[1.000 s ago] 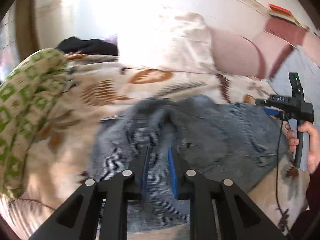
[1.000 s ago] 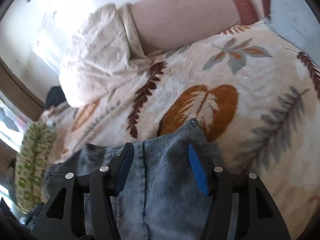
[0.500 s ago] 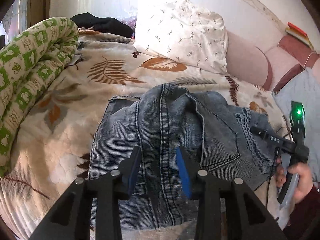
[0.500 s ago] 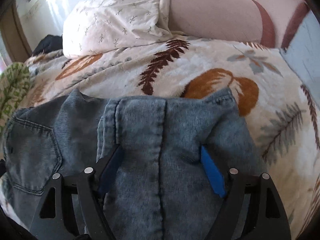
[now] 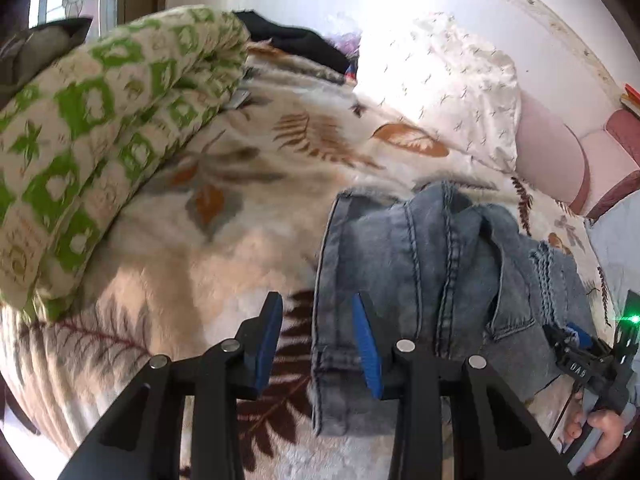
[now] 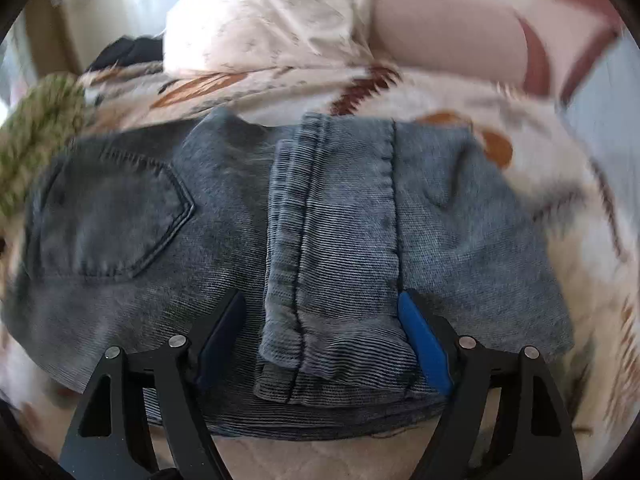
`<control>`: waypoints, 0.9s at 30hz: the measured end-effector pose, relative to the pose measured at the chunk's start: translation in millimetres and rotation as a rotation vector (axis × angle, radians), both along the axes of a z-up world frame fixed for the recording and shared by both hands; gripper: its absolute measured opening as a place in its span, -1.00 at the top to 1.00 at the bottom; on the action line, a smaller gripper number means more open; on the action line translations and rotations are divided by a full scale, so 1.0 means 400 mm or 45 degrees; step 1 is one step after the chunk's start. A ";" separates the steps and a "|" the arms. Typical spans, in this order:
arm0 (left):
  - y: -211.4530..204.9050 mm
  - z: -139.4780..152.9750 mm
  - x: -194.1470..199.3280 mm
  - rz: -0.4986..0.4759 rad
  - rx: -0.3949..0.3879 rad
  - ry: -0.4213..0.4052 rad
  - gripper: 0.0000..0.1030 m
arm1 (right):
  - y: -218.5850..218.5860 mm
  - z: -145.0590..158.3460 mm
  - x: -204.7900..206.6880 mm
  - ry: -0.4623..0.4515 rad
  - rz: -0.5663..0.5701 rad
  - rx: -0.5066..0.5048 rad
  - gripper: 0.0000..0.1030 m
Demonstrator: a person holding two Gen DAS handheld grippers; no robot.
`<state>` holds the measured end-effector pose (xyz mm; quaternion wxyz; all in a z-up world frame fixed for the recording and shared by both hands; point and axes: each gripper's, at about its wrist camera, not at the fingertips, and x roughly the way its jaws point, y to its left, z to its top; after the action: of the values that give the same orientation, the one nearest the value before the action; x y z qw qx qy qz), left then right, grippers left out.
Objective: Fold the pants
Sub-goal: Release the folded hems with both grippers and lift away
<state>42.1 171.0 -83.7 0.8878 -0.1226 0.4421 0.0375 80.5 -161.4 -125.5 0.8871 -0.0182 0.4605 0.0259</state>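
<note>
Bedspread (image 5: 208, 264): a plush cream cover printed with brown, rust and grey fern leaves, quilted in soft ridges, filled both views.
Quilt (image 5: 100, 136): a thick, rounded roll of cream cloth with green block prints lay at the left; the right wrist view showed only a blurred green edge of it.
Pillow (image 5: 444, 92): white, crinkled, with tiny dark sprigs, lay at the head of the bed against a smooth pink padded headboard (image 5: 552, 160).
Pants (image 6: 332, 240): faded blue ribbed denim, folded into a squat block on the bedspread, with thick stitched seams; the right wrist view showed a pointed back pocket at the left and a narrow folded strip lying on top, the left wrist view showed the rumpled upper folds and a frayed edge.
Dark clothing (image 5: 292, 40): a black, limp heap lay beyond the quilt.
Left gripper (image 5: 316, 336): black arms with blue pads, jaws partly apart, having just been opening, holding nothing; the left edge of the pants lay under the gap, untouched by the pads.
Right gripper (image 6: 320, 332): jaws spread wide, having just been opening; the folded strip sat between the pads, apparently not pinched. The left wrist view alone showed its handle in a hand (image 5: 600, 432), with a green light.
</note>
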 end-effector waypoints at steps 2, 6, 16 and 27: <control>0.000 0.000 -0.005 -0.007 -0.014 0.001 0.24 | -0.008 0.018 -0.007 -0.009 -0.024 0.046 -0.51; -0.012 0.030 -0.023 0.007 0.084 -0.067 0.17 | -0.032 0.080 -0.051 -0.144 -0.055 0.139 -0.51; -0.038 0.070 -0.036 0.018 0.192 -0.154 -0.14 | -0.069 0.054 -0.077 -0.086 -0.177 0.139 -0.50; -0.038 0.069 -0.041 0.048 0.216 -0.156 -0.59 | -0.026 -0.001 -0.072 -0.039 -0.119 -0.014 -0.61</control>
<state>25.6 155.7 -56.1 0.9194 -0.0574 0.3798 0.0840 51.9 -171.9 -126.1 0.8941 -0.0019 0.4474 -0.0182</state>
